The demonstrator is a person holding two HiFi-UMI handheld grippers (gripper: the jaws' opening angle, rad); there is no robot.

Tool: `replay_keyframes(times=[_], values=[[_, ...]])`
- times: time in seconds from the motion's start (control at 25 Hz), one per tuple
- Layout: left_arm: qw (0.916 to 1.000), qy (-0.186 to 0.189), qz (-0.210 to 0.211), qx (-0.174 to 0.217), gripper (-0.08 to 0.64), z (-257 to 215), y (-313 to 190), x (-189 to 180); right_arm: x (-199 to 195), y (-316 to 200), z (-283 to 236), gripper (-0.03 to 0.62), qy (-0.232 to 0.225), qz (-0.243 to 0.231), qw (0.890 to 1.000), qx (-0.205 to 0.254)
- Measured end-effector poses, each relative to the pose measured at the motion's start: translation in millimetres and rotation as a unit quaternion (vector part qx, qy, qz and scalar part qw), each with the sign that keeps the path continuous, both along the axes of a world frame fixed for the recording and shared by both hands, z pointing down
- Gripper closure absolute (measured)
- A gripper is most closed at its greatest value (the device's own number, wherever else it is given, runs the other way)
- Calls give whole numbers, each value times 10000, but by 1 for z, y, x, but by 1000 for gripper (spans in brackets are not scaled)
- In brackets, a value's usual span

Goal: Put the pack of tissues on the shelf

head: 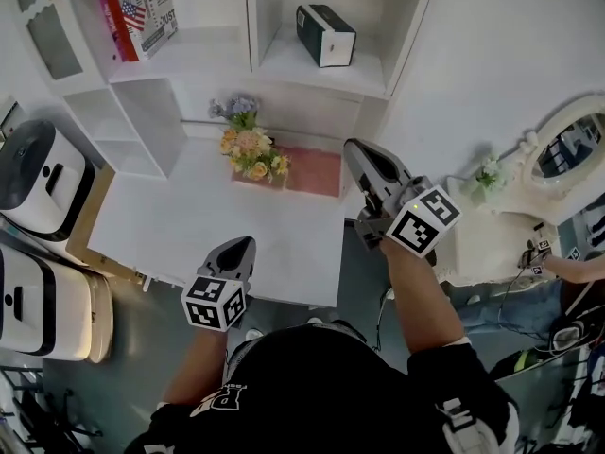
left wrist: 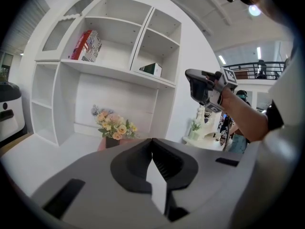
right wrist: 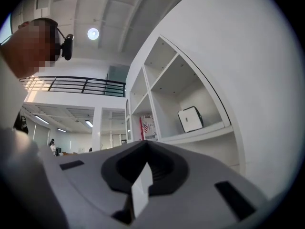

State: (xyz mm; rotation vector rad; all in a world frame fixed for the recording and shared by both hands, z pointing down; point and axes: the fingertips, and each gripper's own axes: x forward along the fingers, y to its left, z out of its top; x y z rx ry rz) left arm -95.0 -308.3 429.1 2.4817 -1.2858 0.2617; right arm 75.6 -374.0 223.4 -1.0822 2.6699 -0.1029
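The pack of tissues (head: 325,34), a dark box with a white end face, stands in the right-hand compartment of the white shelf (head: 321,69). It also shows in the left gripper view (left wrist: 151,69) and the right gripper view (right wrist: 190,119). My right gripper (head: 357,151) is in the air below that compartment, apart from the pack, shut with nothing between its jaws (right wrist: 145,147). My left gripper (head: 240,246) hovers over the front of the white desk (head: 180,225), also shut and empty (left wrist: 152,144).
A vase of flowers (head: 251,152) and a pink mat (head: 315,171) sit at the back of the desk. Books (head: 140,12) lean in the left shelf compartment. White appliances (head: 38,178) stand at the left. A mirror stand (head: 565,151) and another person's hand (head: 577,269) are at the right.
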Motion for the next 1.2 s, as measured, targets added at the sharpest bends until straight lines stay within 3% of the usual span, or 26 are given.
replay_keyframes(times=[0.52,0.8,1.2], values=[[9999,90,-81,46,546,-8,9,42,21,45,103,584,561,-233,9952,-773],[9993,100,-349,102,546,-13,12,57,34,51,151,584,938,-130,9907,-978],[9972,-72,-742,-10,546,8,39,66,27,79,185,584,499,-1031,9853,-1265]])
